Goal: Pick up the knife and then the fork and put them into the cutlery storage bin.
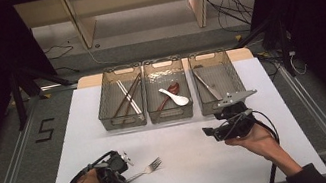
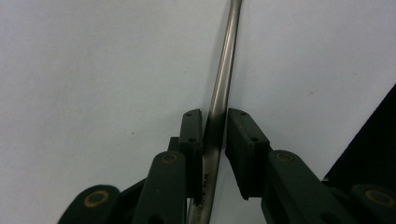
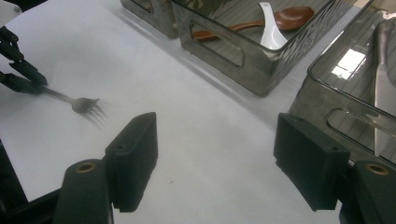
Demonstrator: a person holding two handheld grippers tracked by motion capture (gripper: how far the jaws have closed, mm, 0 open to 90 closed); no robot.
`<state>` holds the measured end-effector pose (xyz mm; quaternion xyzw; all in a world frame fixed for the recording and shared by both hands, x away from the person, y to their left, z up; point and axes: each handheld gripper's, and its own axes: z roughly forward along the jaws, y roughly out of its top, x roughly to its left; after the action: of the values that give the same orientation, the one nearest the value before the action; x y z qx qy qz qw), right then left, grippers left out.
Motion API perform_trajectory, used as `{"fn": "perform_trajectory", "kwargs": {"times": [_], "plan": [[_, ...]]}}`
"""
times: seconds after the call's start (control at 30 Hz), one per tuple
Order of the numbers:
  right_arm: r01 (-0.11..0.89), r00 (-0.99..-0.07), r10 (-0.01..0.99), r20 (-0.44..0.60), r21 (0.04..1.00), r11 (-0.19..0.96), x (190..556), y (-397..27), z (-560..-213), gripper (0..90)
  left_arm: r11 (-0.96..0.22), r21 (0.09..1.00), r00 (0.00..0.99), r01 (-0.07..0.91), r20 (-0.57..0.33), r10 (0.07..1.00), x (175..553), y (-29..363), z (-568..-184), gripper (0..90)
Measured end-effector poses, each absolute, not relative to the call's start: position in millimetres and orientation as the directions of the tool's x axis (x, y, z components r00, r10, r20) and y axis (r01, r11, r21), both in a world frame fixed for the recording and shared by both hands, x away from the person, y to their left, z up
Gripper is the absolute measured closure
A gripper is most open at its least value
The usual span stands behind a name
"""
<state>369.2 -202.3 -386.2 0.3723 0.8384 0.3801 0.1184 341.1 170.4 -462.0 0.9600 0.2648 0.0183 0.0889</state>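
Where the high view blurs it, fork handle between left gripper jaws; right gripper wide.

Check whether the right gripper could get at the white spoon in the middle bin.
Probably yes: the right gripper is open and empty, and the white spoon lies uncovered in the open-topped middle bin, partly across a brown spoon.

Fork lies on the table, before three bins side by side.
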Motion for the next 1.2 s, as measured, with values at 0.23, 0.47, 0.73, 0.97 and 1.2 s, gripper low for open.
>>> {"fn": "perform_trajectory", "kwargs": {"times": [0.23,0.47,0.73,0.97,1.2], "plan": [[0.533,-0.695,0.714,0.084,0.726,0.434,369,-202,-386,31.6,-0.852,0.187,0.869,0.489,-0.014,0.495,340,171,-462,80.1],[0.536,-0.697,0.712,0.089,0.724,0.434,369,-201,-386,31.7,-0.848,0.216,0.870,0.484,-0.019,0.492,341,171,-461,80.8],[0.523,-0.714,0.694,0.094,0.730,0.439,367,-194,-385,31.8,-0.841,0.247,0.872,0.482,-0.044,0.487,340,167,-453,80.9],[0.512,-0.736,0.671,0.092,0.723,0.463,365,-184,-388,31.8,-0.845,0.259,0.878,0.468,-0.028,0.478,340,161,-450,80.9],[0.485,-0.765,0.637,0.095,0.735,0.473,361,-176,-387,31.7,-0.841,0.284,0.885,0.460,-0.066,0.461,339,152,-440,80.9]]}}
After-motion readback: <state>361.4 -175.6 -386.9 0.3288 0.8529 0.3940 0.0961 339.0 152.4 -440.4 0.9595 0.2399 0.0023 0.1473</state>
